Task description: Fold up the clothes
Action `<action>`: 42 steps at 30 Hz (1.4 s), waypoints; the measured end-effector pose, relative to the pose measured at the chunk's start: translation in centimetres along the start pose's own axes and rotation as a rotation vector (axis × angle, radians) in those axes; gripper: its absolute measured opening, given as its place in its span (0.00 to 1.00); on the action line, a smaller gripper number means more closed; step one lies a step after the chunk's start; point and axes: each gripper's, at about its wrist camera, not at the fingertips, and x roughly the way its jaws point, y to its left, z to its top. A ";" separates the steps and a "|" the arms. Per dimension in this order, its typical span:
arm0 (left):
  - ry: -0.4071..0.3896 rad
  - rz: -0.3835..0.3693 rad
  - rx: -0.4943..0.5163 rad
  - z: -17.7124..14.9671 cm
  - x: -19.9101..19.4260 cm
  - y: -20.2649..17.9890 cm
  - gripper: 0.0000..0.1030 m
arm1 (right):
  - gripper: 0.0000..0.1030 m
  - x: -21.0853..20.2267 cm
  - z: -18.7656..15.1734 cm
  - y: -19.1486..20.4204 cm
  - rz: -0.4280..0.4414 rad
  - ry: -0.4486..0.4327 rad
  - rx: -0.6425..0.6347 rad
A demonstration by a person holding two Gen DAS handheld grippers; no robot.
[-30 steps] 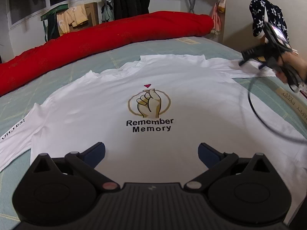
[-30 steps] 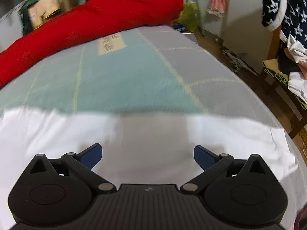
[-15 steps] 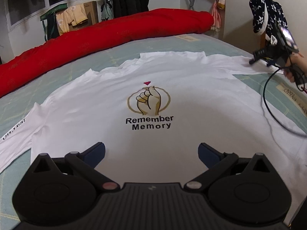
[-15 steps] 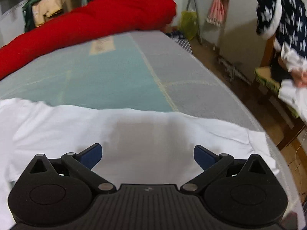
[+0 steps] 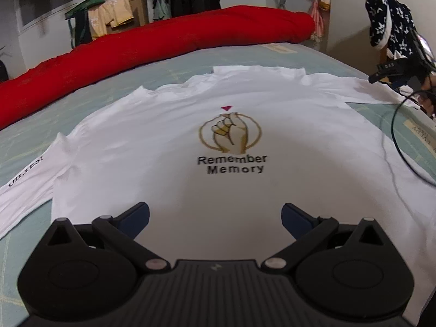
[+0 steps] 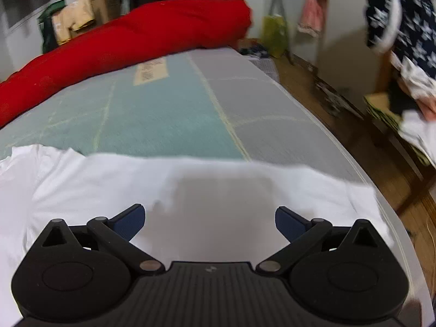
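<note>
A white T-shirt (image 5: 169,136) lies flat, front up, on the bed, with a gold hand logo and "Remember Memory" print (image 5: 231,147). My left gripper (image 5: 215,215) is open and empty, low over the shirt's hem end. My right gripper (image 6: 208,219) is open and empty over the shirt's right sleeve (image 6: 218,190), near the bed's right edge. From the left wrist view the right gripper (image 5: 381,75) shows at the far right by that sleeve, its black cable hanging over the shirt.
A long red bolster (image 5: 152,43) lies along the far side of the bed (image 6: 163,114). A chair with dark star-patterned clothes (image 6: 403,21) stands right of the bed. Wooden floor (image 6: 340,109) lies beyond the bed's right edge.
My right gripper has moved right along the sleeve toward the bed's edge and the sleeve end. My left gripper has stayed almost still. Both stay open.
</note>
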 end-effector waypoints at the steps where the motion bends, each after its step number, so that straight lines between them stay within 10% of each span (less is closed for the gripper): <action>1: 0.004 0.003 -0.002 -0.1 0.0 0.1 0.99 | 1.00 0.9 0.2 -0.4 0.005 0.008 0.010; 12: -0.001 0.021 0.000 0.0 0.6 0.4 0.99 | 1.00 -0.7 -2.2 -11.1 -0.024 -0.014 0.265; 31: 0.001 0.028 0.031 0.1 0.0 -1.0 0.99 | 1.00 -0.6 -0.4 -8.7 0.053 -0.028 0.228; 42: 0.011 0.035 0.061 0.5 1.0 -1.8 0.99 | 1.00 4.1 1.5 -9.9 -0.102 0.021 0.220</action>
